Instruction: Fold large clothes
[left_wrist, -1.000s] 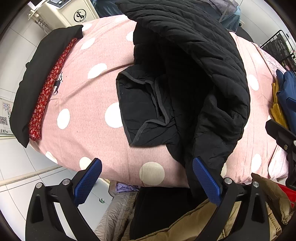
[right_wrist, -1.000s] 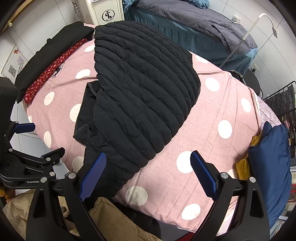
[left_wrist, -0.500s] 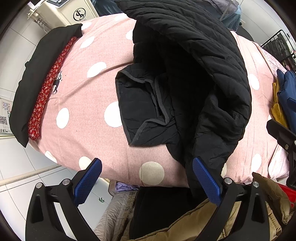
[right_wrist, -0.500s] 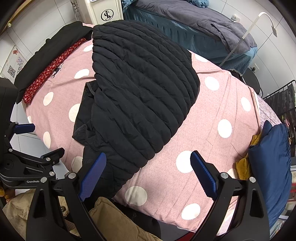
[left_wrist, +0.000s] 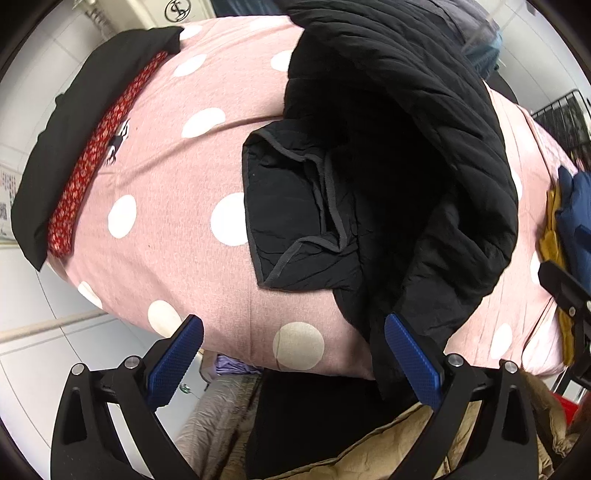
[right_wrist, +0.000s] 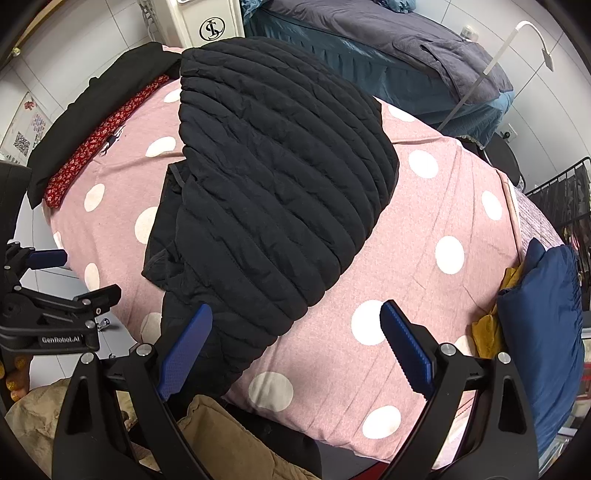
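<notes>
Your left gripper (left_wrist: 291, 354) has its blue-padded fingers (left_wrist: 173, 360) spread wide with nothing between them, hovering just off the near edge of the pink polka-dot bed cover (left_wrist: 177, 206). Your right gripper (right_wrist: 295, 347) is spread just as wide and holds nothing either, above the same near edge further to the right. The black quilted jacket (right_wrist: 273, 192) lies across the middle of the bed cover, running from the far edge to the near edge, where its lower end spills over the edge just beside your right gripper's left finger. In the left wrist view the jacket (left_wrist: 406, 155) is doubled over on itself: the quilted outer layer arches over a darker inner layer, and a flap with grey piping (left_wrist: 291, 221) lies flat on the cover on the left side of the garment. Along the far left edge of the bed cover sits a folded black garment (right_wrist: 96, 110) with a red patterned strip (right_wrist: 99, 140) showing beside it, well apart from the jacket. At the right edge a navy blue garment (right_wrist: 543, 325) rests against a mustard yellow one (right_wrist: 487, 332). Below the near edge, tan padded fabric (right_wrist: 229, 443) lies beneath both grippers.
</notes>
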